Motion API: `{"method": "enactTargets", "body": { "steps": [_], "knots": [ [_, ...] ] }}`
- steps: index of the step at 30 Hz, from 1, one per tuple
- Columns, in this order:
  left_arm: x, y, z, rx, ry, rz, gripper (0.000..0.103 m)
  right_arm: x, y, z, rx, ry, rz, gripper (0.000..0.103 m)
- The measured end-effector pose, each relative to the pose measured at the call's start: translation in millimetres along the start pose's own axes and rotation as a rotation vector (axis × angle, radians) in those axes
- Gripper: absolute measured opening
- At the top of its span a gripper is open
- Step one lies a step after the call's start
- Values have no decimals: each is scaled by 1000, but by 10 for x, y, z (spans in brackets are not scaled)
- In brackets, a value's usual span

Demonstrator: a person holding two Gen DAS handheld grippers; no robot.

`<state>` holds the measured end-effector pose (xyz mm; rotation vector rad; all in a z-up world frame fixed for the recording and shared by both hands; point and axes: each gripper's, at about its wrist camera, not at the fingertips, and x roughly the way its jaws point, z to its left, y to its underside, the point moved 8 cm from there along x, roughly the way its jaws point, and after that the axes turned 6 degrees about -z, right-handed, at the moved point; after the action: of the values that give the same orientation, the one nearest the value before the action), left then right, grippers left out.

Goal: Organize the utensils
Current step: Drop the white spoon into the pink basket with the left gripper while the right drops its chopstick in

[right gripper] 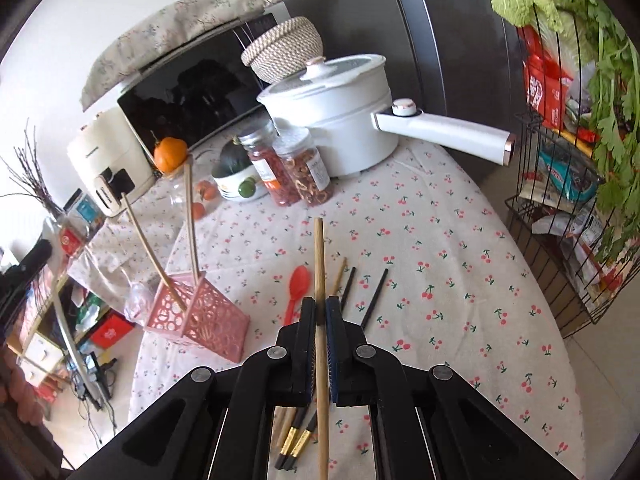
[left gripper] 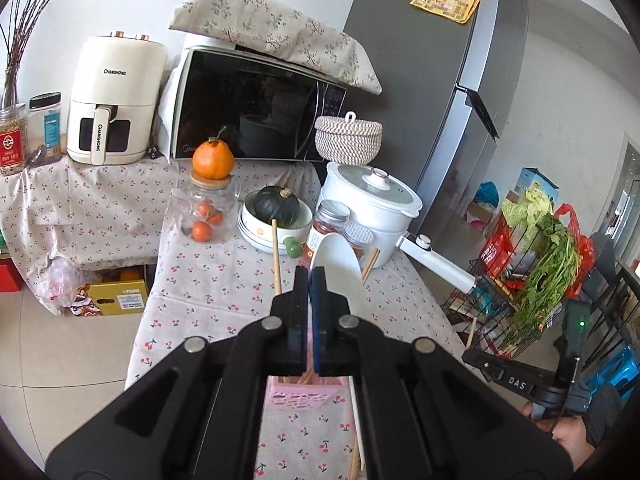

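In the left wrist view my left gripper (left gripper: 310,272) is shut on the thin edge of a white spoon (left gripper: 340,268), held above a pink utensil holder (left gripper: 304,394). A wooden chopstick (left gripper: 276,256) stands in the holder. In the right wrist view my right gripper (right gripper: 319,304) is shut on a wooden chopstick (right gripper: 320,264), held above the table. The pink holder (right gripper: 200,316) stands to its left with two wooden chopsticks (right gripper: 191,216) in it. A red spoon (right gripper: 298,288), two black chopsticks (right gripper: 374,298) and another wooden chopstick (right gripper: 339,274) lie on the cloth ahead.
A cherry-print tablecloth (right gripper: 440,260) covers the table. At the back stand a white pot with a long handle (right gripper: 340,108), two jars (right gripper: 304,168), a bowl with a green squash (left gripper: 276,210) and a glass jar topped by an orange (left gripper: 212,160). A wire rack of vegetables (right gripper: 572,152) stands at right.
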<state>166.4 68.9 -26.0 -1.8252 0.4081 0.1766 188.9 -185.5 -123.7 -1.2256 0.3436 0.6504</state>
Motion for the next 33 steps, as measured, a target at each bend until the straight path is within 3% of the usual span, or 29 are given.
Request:
{"method": "enactTargets", "body": {
  "steps": [6, 12, 23, 29, 32, 33],
  "knots": [
    [53, -150, 41, 39, -70, -163, 2, -344, -161, 237, -52, -47, -126, 5],
    [284, -89, 103, 103, -166, -241, 2, -418, -226, 340, -53, -71, -167, 5],
    [564, 132, -26, 271, -211, -257, 2, -530, -312, 505, -78, -114, -198, 4],
    [695, 228, 60, 263, -217, -202, 2, -573, -316, 573, -79, -134, -205, 4],
    [759, 278, 96, 216, -201, -117, 17, -606, -326, 613, -91, -143, -211, 4],
    [759, 283, 99, 194, -185, -81, 32, -617, -329, 636, -98, -144, -212, 4]
  ]
}}
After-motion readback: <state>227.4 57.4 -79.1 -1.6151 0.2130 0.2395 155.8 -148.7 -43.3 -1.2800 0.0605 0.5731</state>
